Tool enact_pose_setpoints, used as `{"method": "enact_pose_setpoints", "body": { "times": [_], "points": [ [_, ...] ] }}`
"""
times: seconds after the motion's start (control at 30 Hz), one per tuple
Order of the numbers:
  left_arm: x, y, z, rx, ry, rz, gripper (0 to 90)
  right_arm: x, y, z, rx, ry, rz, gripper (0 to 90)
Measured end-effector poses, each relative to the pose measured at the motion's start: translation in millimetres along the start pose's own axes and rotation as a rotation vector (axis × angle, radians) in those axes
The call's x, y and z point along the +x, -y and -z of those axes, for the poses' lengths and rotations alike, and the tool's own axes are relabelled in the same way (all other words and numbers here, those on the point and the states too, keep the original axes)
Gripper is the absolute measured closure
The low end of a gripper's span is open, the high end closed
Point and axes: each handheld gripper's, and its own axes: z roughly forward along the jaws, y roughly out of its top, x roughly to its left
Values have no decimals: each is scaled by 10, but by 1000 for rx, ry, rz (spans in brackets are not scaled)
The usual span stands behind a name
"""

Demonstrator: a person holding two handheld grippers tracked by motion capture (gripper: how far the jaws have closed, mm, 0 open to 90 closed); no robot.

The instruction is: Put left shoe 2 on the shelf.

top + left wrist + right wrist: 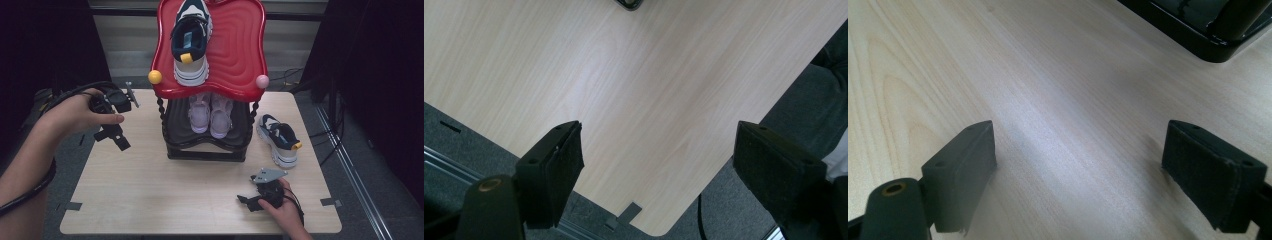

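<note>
High view: right tool [246,201] near sneaker [280,139]

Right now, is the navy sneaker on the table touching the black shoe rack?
Apart. In the high view, the navy sneaker lies on the table right of the black shoe rack, and a strip of bare wood shows between them.

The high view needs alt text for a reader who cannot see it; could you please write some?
A two-tier shoe rack stands on a wooden table, with one navy-and-white sneaker on its red top shelf, a pale pair below, and the matching sneaker on the table beside it. The open left gripper and right gripper hold nothing.
</note>
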Motion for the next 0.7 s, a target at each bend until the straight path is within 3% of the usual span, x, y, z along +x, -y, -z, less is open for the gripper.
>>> {"method": "enact_pose_setpoints", "body": {
  "times": [0.4, 0.63, 0.7],
  "points": [
    [44, 64, -318, 9, 23, 5, 199, 0, 0, -2, -2, 0, 0, 134],
    [41, 70, -590, 8, 38, 22, 200, 1, 1, -2, -2, 0, -1, 134],
    [53, 63, -656, 18, 45, 11, 200, 1, 1, -2, -2, 0, 0, 134]
  ]
}}
